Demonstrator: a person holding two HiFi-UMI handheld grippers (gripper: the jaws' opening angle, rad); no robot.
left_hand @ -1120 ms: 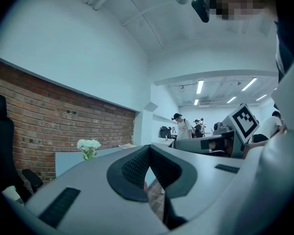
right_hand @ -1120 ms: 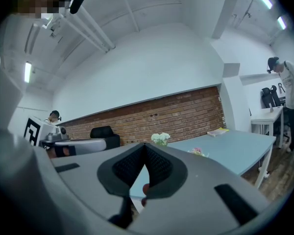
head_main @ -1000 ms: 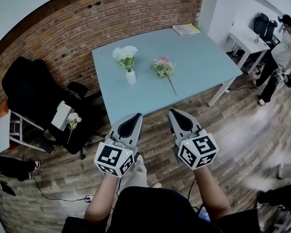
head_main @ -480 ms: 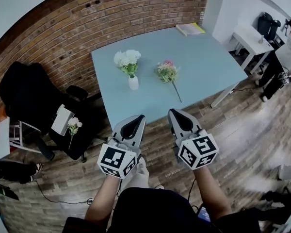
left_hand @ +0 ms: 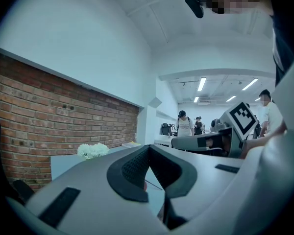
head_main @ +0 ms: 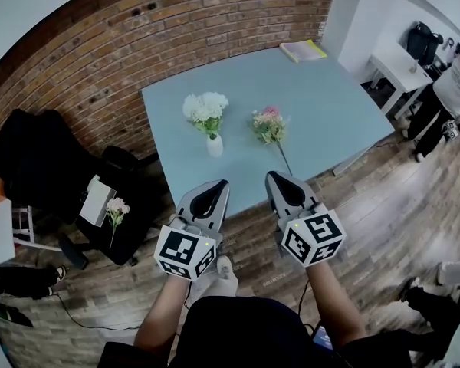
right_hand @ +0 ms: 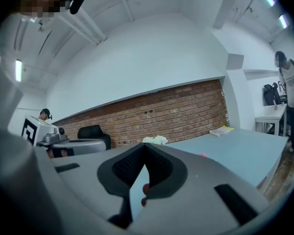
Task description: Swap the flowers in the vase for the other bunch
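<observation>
On the light blue table (head_main: 322, 106) stands a small white vase (head_main: 215, 146) with a bunch of white flowers (head_main: 205, 108). To its right a pink and white bunch (head_main: 270, 125) lies flat, its stem toward me. My left gripper (head_main: 217, 185) and right gripper (head_main: 276, 179) hover side by side just short of the table's near edge, both shut and empty. In the left gripper view the white flowers (left_hand: 93, 151) show past the closed left gripper (left_hand: 148, 149). In the right gripper view the white flowers (right_hand: 155, 140) sit beyond the right gripper (right_hand: 145, 147).
A black office chair (head_main: 57, 171) stands left of the table, with a white box (head_main: 97, 200) and another small flower (head_main: 116, 207) on a dark seat. A yellow book (head_main: 303, 50) lies at the table's far corner. A person (head_main: 452, 90) stands by a white desk (head_main: 402, 60) at right. A brick wall (head_main: 138, 37) runs behind.
The table and flowers have come nearer in the head view as I moved toward them. Both grippers keep their pose, shut, side by side.
</observation>
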